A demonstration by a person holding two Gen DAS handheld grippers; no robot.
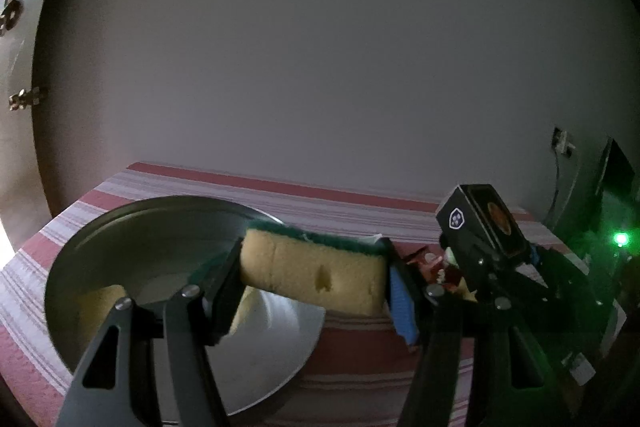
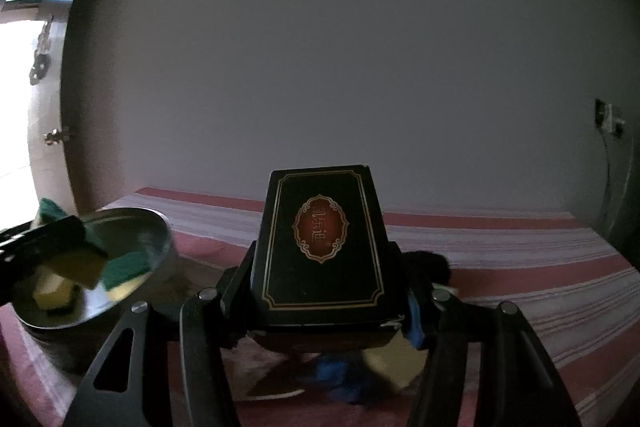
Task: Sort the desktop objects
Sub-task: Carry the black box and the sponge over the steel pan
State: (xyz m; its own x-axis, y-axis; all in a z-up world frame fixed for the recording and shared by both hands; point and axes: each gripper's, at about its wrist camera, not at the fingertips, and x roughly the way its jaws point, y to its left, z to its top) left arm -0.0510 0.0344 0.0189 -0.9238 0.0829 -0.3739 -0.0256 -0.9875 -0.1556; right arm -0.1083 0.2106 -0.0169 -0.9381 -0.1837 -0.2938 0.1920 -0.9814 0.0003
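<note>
My left gripper (image 1: 312,279) is shut on a yellow sponge with a green scouring top (image 1: 316,267), held over the right rim of a steel bowl (image 1: 132,227). In the right wrist view that sponge (image 2: 86,263) hangs over the bowl (image 2: 132,223), and another yellow and green sponge (image 2: 52,291) lies inside. My right gripper (image 2: 324,303) is shut on a black box with gold trim and a red emblem (image 2: 324,247), lifted above the cloth. The box (image 1: 480,223) also shows at the right of the left wrist view.
The table wears a red and white striped cloth (image 2: 500,247). Blue and yellow items (image 2: 360,371), blurred, lie under the box. Small red items (image 1: 428,263) lie on the cloth behind the sponge. A plain wall stands behind, with a socket and cable (image 2: 608,119) at right.
</note>
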